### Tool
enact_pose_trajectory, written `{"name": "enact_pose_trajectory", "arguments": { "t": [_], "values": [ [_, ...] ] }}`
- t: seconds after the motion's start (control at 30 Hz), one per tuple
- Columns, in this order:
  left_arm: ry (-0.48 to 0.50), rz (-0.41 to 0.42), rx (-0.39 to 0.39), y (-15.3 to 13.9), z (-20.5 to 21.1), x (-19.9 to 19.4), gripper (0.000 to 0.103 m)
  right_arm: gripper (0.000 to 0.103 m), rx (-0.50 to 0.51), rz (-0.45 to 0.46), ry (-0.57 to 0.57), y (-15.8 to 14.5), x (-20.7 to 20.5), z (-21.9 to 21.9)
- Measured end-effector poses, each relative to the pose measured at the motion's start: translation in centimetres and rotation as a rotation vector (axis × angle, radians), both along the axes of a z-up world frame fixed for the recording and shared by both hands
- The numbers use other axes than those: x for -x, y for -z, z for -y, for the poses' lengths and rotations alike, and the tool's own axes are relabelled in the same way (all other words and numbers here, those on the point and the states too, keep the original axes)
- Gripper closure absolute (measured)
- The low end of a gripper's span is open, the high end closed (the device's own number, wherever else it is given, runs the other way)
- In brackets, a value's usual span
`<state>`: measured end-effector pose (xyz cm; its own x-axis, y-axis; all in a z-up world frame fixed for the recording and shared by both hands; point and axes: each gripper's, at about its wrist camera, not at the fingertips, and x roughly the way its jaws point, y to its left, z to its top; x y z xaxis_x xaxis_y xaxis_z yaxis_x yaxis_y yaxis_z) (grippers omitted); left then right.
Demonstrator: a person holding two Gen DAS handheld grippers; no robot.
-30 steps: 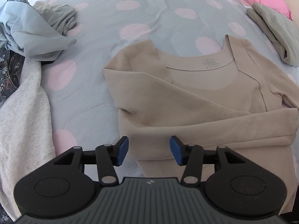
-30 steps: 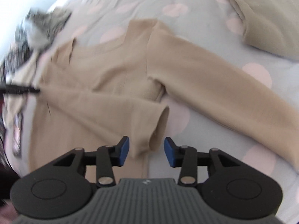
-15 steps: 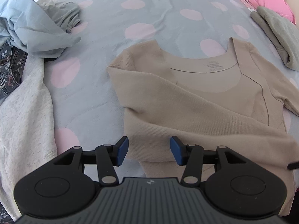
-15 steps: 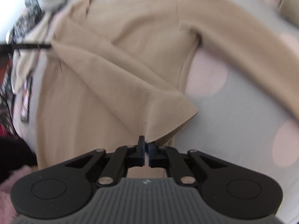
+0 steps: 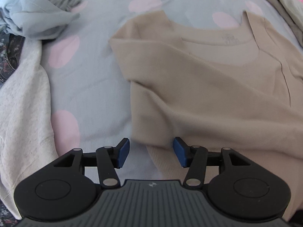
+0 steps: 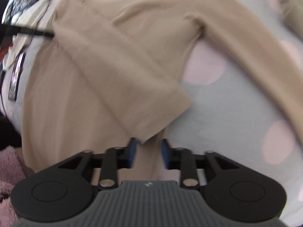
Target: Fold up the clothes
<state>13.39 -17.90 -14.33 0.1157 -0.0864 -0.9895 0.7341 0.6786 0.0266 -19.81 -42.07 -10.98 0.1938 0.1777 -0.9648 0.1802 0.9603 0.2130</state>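
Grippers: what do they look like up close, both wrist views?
Identical pair. The left gripper and right gripper each have a black linkage with silver pivot pins, blue finger pads, two round black discs, and a ribbed grey centre plate bearing a small white logo. No hands or sleeves visible.

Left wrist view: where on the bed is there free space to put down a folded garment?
Bare bedsheet lies between the beige top and the white sweater, and beyond the top's neckline. The far left is crowded by the crumpled blue garment; the far right holds an olive garment.

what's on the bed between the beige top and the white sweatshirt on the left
Only bare polka-dot sheet separates the beige top from the white sweatshirt, seen in the left wrist view.
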Motion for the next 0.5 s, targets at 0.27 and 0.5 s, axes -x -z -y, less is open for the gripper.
{"name": "enact_pose_trajectory", "arguments": {
  "t": [0.27, 0.5],
  "values": [
    [0.040, -0.014, 0.035, -2.4, -0.4, 0.0, 0.056, 0.059, -0.066, 0.117, 0.297, -0.9, -0.2, 5.8],
    [0.007, 0.049, 0.219, -7.8, -0.1, -1.8, 0.050, 0.088, -0.086, 0.062, 0.295, 2.0, -1.7, 4.5]
  ]
}}
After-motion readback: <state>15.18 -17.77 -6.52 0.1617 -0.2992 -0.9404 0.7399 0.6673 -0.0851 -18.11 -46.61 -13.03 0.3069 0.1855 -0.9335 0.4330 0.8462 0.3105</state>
